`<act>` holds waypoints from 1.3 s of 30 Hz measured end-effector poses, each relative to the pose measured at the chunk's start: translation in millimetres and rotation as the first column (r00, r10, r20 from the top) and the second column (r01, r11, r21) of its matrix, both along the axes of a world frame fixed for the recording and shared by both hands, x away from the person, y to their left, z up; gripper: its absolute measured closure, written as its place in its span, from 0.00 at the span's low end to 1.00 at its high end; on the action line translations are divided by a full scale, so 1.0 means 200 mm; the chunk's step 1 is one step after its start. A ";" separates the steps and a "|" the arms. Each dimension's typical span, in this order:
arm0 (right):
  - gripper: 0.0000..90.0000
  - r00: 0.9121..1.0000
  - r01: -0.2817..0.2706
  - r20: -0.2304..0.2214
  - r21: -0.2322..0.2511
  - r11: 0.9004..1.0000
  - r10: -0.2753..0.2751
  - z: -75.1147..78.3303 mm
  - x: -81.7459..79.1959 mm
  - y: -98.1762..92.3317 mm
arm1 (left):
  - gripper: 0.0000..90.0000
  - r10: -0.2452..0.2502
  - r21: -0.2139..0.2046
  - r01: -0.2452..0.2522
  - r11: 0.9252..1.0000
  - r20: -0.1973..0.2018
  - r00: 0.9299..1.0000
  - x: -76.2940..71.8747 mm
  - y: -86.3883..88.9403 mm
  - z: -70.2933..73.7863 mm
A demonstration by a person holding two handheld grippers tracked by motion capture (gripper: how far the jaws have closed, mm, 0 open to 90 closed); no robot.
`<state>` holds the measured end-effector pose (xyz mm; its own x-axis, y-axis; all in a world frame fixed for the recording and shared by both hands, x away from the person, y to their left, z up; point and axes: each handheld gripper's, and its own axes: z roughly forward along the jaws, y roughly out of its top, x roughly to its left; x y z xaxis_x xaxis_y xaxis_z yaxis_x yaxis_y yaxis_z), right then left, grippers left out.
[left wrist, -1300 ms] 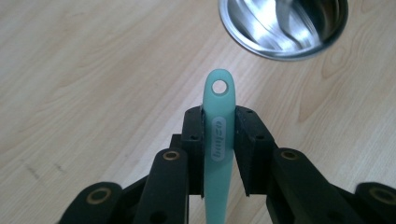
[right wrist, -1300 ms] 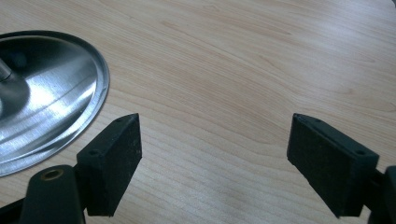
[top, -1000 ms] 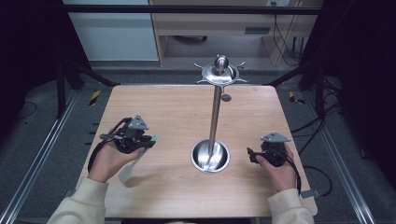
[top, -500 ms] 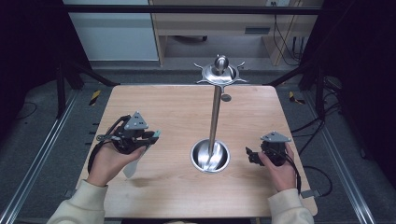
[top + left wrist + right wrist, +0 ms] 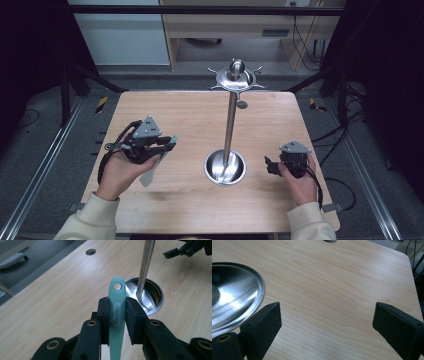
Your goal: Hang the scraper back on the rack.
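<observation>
My left gripper (image 5: pixel 117 315) had its jaws clamped on the mint-green spatula (image 5: pixel 116 312) by the handle, held above the desk (image 5: pixel 200 115) just left of the steel stand (image 5: pixel 230 125). My right gripper (image 5: pixel 325 322) sat beside the stand's base, jaws wide apart, nothing in them.

This looks like a lab or test workroom set up for recording. A bare wooden desk (image 5: pixel 150 210) stands on grey carpet, with metal rails (image 5: pixel 40 170) running along the floor on either side of it. Cables (image 5: pixel 345 130) trail over the floor to the right of the desk, and beyond its far edge stands plain wooden furniture (image 5: pixel 225 30).
</observation>
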<state>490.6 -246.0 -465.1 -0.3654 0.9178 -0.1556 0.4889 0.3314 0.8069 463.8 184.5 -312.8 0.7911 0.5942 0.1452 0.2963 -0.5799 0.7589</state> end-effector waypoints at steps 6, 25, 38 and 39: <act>0.09 1.000 0.000 0.006 -0.001 1.000 0.000 0.00 -0.01 0.00 | 0.83 -0.025 -0.022 0.025 0.999 0.010 1.000 -0.03 -0.04 0.03; 0.09 0.999 0.029 -0.027 0.020 0.999 -0.029 0.01 0.00 -0.02 | 0.83 -0.047 -0.113 0.049 0.992 0.019 0.999 0.01 -0.06 0.10; 0.08 0.999 0.031 -0.032 0.022 0.999 -0.030 0.01 0.00 -0.02 | 0.83 -0.030 -0.139 0.038 0.990 0.059 0.998 0.02 -0.08 0.20; 0.08 0.999 0.033 -0.033 0.028 0.999 -0.032 0.00 0.00 -0.02 | 0.83 -0.030 -0.140 0.038 0.989 0.060 0.998 0.02 -0.08 0.20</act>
<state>491.0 -250.8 -464.2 -0.3397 0.9332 -0.1174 0.5253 0.2918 0.7994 467.8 167.8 -271.9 0.8042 0.5846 0.1074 0.2316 -0.4746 0.8492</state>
